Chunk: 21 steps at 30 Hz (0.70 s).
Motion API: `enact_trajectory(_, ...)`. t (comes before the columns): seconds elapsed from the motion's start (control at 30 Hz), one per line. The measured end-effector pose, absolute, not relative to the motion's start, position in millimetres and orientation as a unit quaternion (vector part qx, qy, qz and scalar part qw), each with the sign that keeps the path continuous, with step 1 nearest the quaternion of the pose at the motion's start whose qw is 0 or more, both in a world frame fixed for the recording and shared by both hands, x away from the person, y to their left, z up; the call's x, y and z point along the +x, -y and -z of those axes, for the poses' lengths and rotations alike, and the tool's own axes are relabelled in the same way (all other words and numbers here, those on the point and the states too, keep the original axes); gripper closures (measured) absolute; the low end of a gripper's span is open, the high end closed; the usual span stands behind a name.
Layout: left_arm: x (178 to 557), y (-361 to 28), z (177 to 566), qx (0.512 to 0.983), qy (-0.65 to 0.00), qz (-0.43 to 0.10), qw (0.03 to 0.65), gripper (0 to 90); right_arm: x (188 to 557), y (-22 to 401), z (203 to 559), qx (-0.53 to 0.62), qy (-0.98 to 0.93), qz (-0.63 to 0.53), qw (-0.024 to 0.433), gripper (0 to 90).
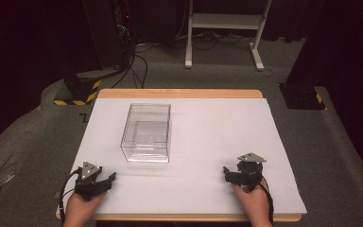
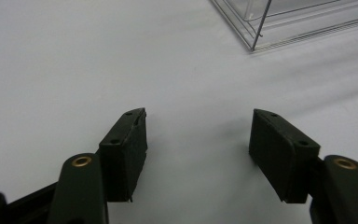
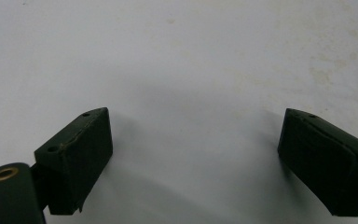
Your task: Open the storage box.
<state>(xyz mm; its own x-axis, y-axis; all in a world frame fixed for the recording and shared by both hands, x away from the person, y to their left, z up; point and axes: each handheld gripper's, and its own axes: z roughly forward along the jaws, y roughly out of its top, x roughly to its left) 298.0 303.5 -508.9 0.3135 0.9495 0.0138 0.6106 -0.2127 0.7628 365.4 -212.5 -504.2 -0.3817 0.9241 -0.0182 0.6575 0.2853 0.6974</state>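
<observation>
A clear plastic box (image 1: 146, 132) with no lid stands on the white table top (image 1: 208, 142), left of centre; nothing can be seen inside it. My left gripper (image 1: 105, 182) rests near the front left corner, open and holding nothing. In the left gripper view, the left gripper (image 2: 198, 114) points over bare white surface, with the box's near corner (image 2: 261, 28) at the upper right, well apart from the jaws. My right gripper (image 1: 229, 176) sits near the front right, open wide and holding nothing. The right gripper (image 3: 196, 113) faces plain white table in its own view.
The table has a wooden rim (image 1: 179, 93) at the back. Beyond it on the grey floor are a white stand's legs (image 1: 224, 42), black cables (image 1: 139, 66) and a yellow-and-black striped base (image 1: 78, 92). A hand (image 1: 253, 203) holds each gripper from the front edge.
</observation>
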Motion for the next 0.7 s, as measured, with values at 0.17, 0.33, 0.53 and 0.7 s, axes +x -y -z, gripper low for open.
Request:
enact_trajectory(0.17,298.2,-303.4,508.9,0.737,-0.529,-0.251,0.337,36.9,365.7,212.8,504.2,0.512,-0.772,-0.309,0.214,9.6)
enact_trajectory(0.33,298.5,-304.2,508.7,0.736,-0.531,-0.246,0.339,36.9,365.2,212.8,504.4,0.511,-0.772,-0.310,0.216,9.8)
enact_trajectory(0.53,298.2,-303.8,508.8,0.736,-0.531,-0.248,0.338,36.6,365.1,213.0,504.5,0.512,-0.771,-0.311,0.215,9.8)
enact_trajectory(0.7,298.5,-304.5,508.5,0.734,-0.534,-0.247,0.341,37.1,365.1,213.0,504.7,0.512,-0.771,-0.311,0.216,9.8)
